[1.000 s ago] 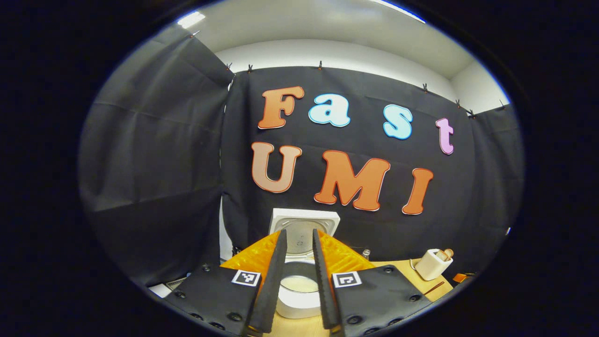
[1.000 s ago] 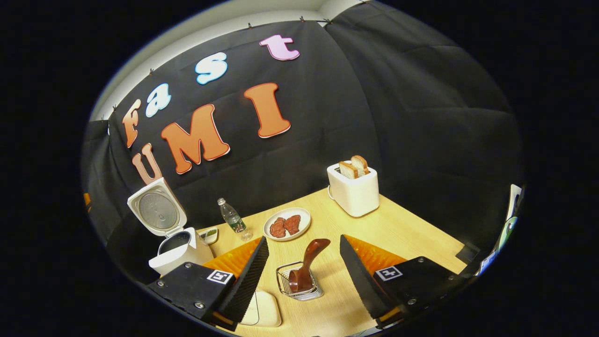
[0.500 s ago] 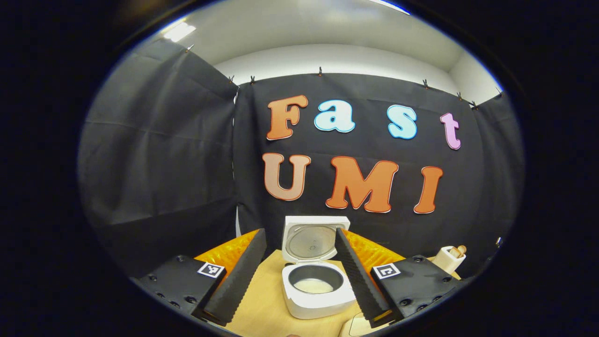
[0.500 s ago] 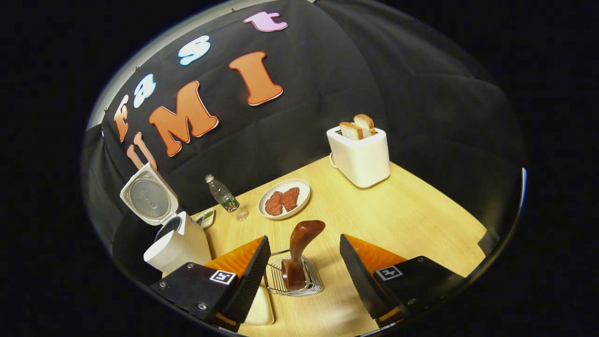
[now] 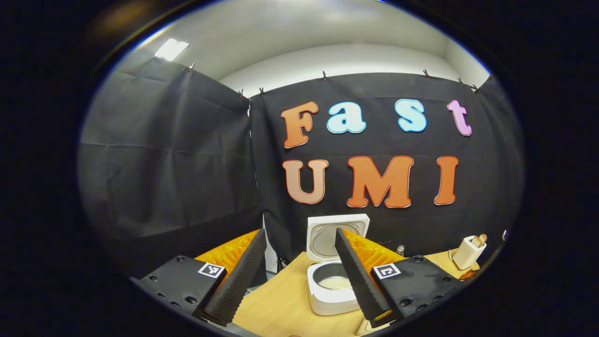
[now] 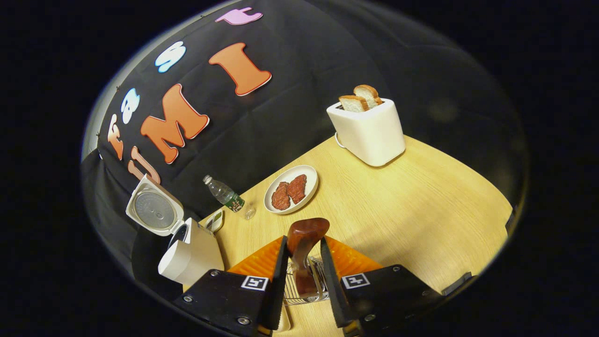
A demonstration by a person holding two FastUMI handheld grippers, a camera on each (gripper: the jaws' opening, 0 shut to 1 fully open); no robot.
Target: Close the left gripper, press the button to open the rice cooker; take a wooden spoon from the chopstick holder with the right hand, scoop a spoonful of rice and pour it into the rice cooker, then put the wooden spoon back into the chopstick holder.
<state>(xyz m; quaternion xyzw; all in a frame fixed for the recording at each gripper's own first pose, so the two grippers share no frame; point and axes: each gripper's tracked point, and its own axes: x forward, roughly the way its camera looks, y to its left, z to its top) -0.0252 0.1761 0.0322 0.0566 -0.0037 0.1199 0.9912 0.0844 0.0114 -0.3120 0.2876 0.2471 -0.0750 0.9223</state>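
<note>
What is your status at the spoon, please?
Right gripper shut on spoon, spoon in holder. Left gripper open, off the cooker. Cooker lid up. Path looks clear.

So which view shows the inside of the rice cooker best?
The left gripper view: it looks into the open rice cooker, with white contents in its pot. The right gripper view shows its side and raised lid.

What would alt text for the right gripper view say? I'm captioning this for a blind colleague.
The right gripper has its fingers closed around the wooden spoon standing in the wire chopstick holder on a wooden table. Behind stand an open rice cooker, a water bottle, a plate of meat and a toaster with bread.
</note>
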